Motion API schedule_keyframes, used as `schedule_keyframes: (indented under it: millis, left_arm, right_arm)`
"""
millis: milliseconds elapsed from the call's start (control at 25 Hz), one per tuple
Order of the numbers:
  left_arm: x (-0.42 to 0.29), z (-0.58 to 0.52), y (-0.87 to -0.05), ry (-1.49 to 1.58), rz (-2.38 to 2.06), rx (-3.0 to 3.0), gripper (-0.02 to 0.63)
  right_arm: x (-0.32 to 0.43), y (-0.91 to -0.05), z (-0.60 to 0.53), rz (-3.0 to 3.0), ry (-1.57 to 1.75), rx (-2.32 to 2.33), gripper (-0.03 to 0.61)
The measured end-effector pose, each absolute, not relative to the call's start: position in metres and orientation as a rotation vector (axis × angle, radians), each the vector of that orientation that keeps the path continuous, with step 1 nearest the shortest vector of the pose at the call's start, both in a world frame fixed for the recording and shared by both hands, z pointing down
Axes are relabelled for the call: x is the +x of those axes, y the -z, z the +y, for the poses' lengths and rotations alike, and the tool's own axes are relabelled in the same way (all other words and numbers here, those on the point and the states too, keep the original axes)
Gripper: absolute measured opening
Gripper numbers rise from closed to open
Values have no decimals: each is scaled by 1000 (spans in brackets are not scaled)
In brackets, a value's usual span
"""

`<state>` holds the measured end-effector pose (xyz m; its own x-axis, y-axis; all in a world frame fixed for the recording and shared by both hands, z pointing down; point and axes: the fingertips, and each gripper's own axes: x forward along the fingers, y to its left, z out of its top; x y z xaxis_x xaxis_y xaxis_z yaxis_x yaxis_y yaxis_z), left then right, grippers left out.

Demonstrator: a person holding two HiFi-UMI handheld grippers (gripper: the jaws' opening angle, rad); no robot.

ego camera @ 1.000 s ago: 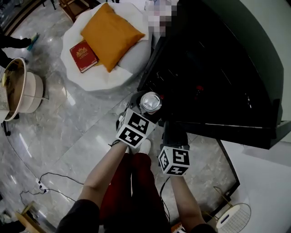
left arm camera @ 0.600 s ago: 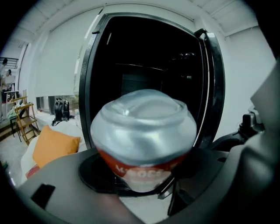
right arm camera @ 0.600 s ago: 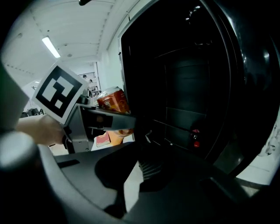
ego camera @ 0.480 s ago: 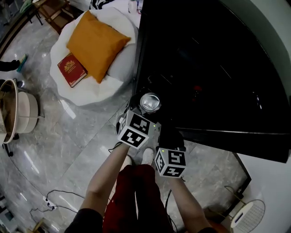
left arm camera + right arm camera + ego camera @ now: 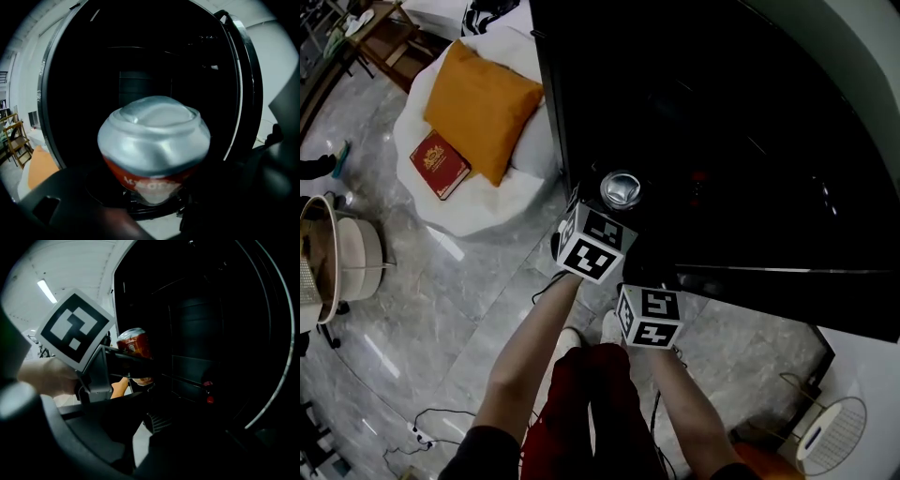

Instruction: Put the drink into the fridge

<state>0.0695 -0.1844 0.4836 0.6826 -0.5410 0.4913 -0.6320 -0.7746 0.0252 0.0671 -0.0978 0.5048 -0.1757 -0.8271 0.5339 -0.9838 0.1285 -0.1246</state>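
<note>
A red drink can [image 5: 621,189] with a silver top stands upright between the jaws of my left gripper [image 5: 614,204], which is shut on it. The can [image 5: 154,140] fills the middle of the left gripper view, right at the dark opening of the black fridge [image 5: 140,70]. My right gripper [image 5: 654,286] is just behind and to the right, low at the fridge [image 5: 722,141] front. Its jaws are lost in shadow, so their state does not show. From the right gripper view the can [image 5: 133,345] appears to the left, beside dark shelves [image 5: 197,333].
A white round seat [image 5: 478,211] at the upper left carries an orange cushion [image 5: 478,108] and a red book [image 5: 441,165]. A beige basket [image 5: 342,262] stands at the far left. Cables [image 5: 431,427] lie on the marble floor. A white round grille [image 5: 830,427] sits at the lower right.
Both grippers and the can have moved forward, closer into the fridge's dark opening. The left gripper's hold on the can is unchanged.
</note>
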Motion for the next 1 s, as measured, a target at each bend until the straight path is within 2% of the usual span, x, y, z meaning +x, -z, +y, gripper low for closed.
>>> schedule_keyframes:
  millis: [1000]
  left_arm:
    - [128, -256, -494, -778, -851, 2722, 341]
  right_arm:
    - [96, -518, -143, -1988, -687, 1784, 18]
